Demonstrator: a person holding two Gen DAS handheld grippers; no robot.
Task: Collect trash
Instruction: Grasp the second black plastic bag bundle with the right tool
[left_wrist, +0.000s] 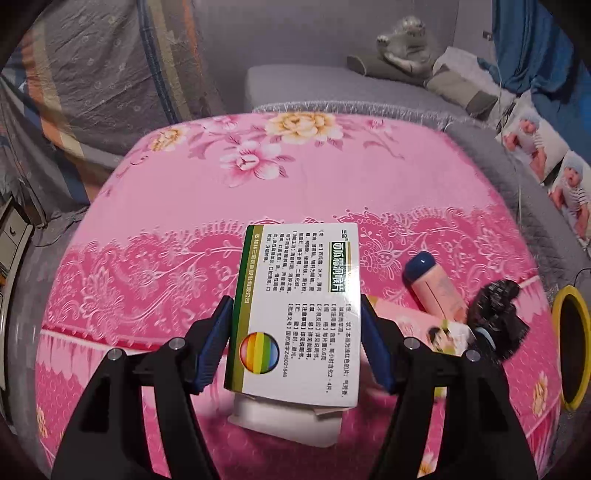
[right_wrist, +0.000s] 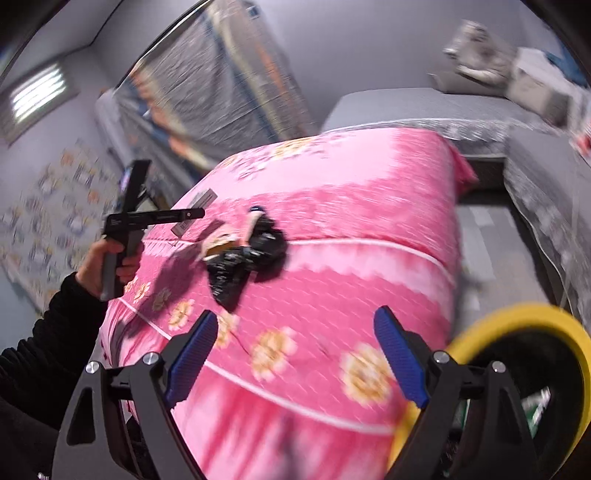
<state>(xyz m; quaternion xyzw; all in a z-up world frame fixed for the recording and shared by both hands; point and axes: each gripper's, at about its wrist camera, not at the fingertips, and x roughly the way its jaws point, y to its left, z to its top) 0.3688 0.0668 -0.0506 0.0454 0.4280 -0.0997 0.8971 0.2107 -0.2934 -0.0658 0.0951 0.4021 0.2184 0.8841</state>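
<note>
1. My left gripper (left_wrist: 295, 347) has its blue pads against both long sides of the white-and-green cardboard medicine box (left_wrist: 299, 314): gripped, long axis running away along the fingers, over the pink floral quilt (left_wrist: 207, 206).
2. My right gripper (right_wrist: 295, 354) is open and holds nothing.
3. The yellow-rimmed black bin (left_wrist: 570, 341) sits off the quilt's right edge, so the box goes right. The right hand is nearer the bin.

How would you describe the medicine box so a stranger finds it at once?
Look at the pink flowered quilt covering the bed. Near its front part, the left gripper has a flat white medicine box between its jaws. Unlike the pink tube and black bag beside it, it has a green edge and a rainbow circle.
</note>
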